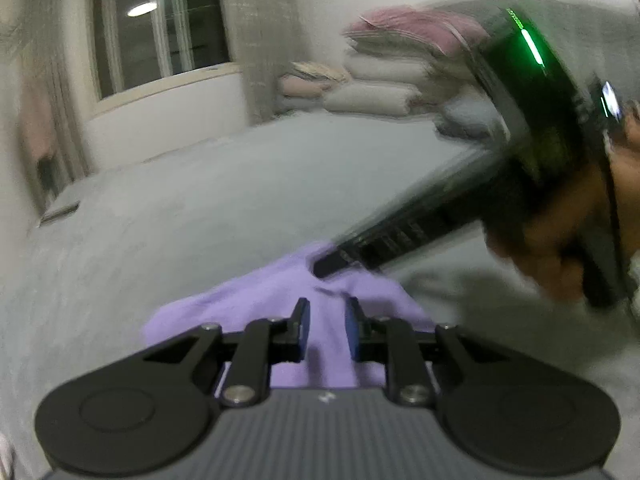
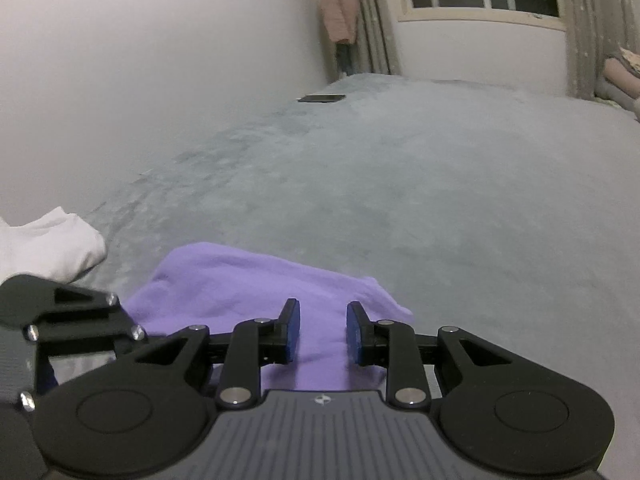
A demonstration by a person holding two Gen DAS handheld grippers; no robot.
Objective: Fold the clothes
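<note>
Both grippers, left gripper point(image 1: 327, 330) and right gripper point(image 2: 323, 330), are held part-open and empty over the purple garment point(image 2: 248, 284), seemingly positioned for pinching its cloth.

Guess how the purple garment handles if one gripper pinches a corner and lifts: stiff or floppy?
Probably floppy: the purple garment lies in soft rumpled folds on the grey bedcover, so a pinched corner would likely lift while the rest hangs or drags. It looks thin, so likely light. The bedcover looks fuzzy, so pushing may bunch the cloth rather than slide it.
</note>
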